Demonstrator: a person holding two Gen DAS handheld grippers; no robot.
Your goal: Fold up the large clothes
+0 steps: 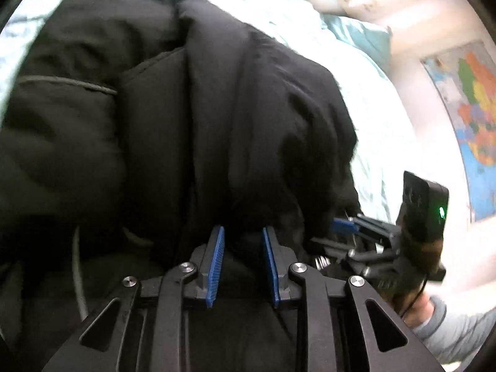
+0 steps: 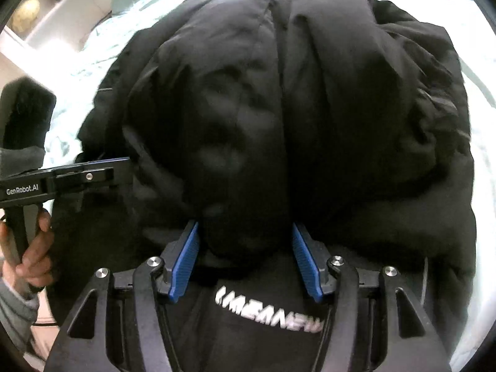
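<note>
Left wrist view: left claw (image 1: 242, 232) has a fold of the black puffer jacket (image 1: 173, 117) pinched between its blue pads (image 1: 216, 266); fabric fills the narrow gap, so it's clamped on the jacket. Jacket is bunched in thick rolls, lying on the bed (image 1: 365, 86) with pale light-blue bedding. A grey drawcord (image 1: 77, 84) runs across the upper-left fold, and a pale cord hangs at lower left. The right claw (image 1: 342, 225) comes in from the right edge, one blue tip at the jacket's edge, held by the right hand (image 1: 415, 307) in a grey sleeve. Its body shows a green LED (image 1: 441, 211). A coloured wall map (image 1: 474, 108) is on the far right, blurred. A teal pillow (image 1: 362, 35) lies at the head of the bed.

Right wrist view: right claw (image 2: 245, 232) pads are spread wider, with a fat roll of the jacket (image 2: 310, 108) bulging between them. Both pads press into the fabric, so it's gripping the jacket. White lettering (image 2: 269, 308) on black fabric sits just below the pads, blurred and unreadable. The left claw (image 2: 121, 167) enters from the left edge, marked "GenRobot.AI", its tip against the jacket's side. From this angle I can't tell how its jaws stand. Left hand (image 2: 29, 248) grips its handle. The jacket covers most of the bed (image 2: 93, 49).
</note>
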